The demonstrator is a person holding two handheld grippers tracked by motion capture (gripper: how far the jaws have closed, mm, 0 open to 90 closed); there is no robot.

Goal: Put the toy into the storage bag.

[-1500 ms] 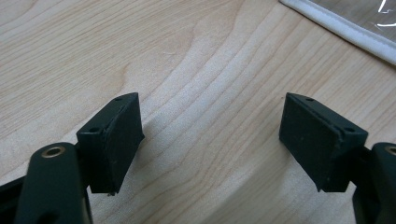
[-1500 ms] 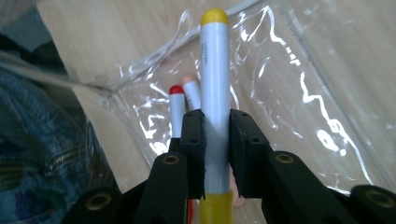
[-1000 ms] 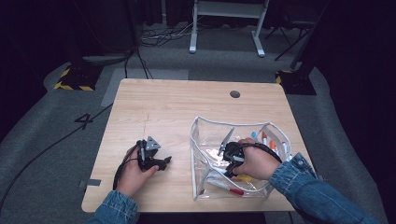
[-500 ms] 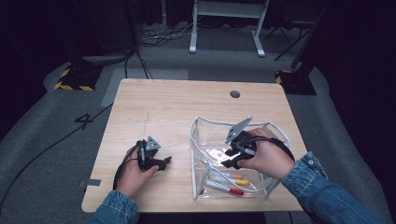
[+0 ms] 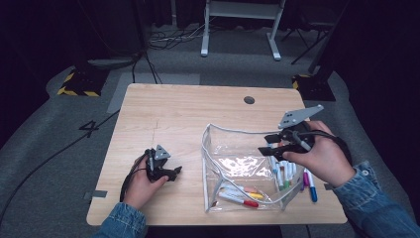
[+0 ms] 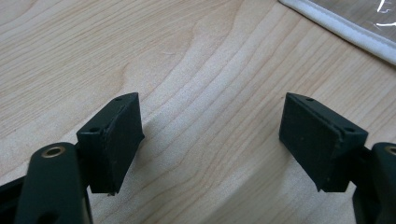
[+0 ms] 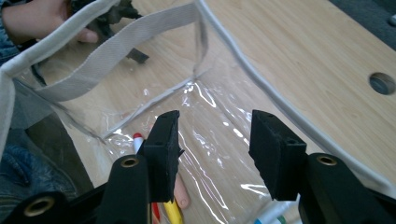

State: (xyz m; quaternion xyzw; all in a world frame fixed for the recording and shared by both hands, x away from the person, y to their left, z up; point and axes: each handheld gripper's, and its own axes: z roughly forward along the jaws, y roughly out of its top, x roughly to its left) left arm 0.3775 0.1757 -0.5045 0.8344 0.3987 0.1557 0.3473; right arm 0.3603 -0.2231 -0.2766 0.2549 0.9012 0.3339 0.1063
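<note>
We see the right gripper [image 5: 267,143] lifted above the far right edge of the clear pouch [image 5: 242,168], at about 3 o'clock from the table [image 5: 188,114] centre. One second ago it was low inside the pouch, down among the markers [image 5: 237,196]; half a second ago it was already coming up. Its jaws have just been opening, and in the right gripper view they stand spread with nothing between them, only the pouch wall and wood behind. From this we judge that a marker was just dropped inside and the hand is now going away for the next one. The pouch stands open at the near right part of the table, around 4 o'clock, with some markers lying on its bottom at the near side and a group more at its right side. A few markers [image 5: 309,184] lie outside, just beside its right wall, at the table edge. These are probably the next to be picked. The left gripper [image 5: 171,172] rests on the table at about 8 o'clock, well apart from the pouch, in the same place as before; its jaws are spread and empty over bare wood.
</note>
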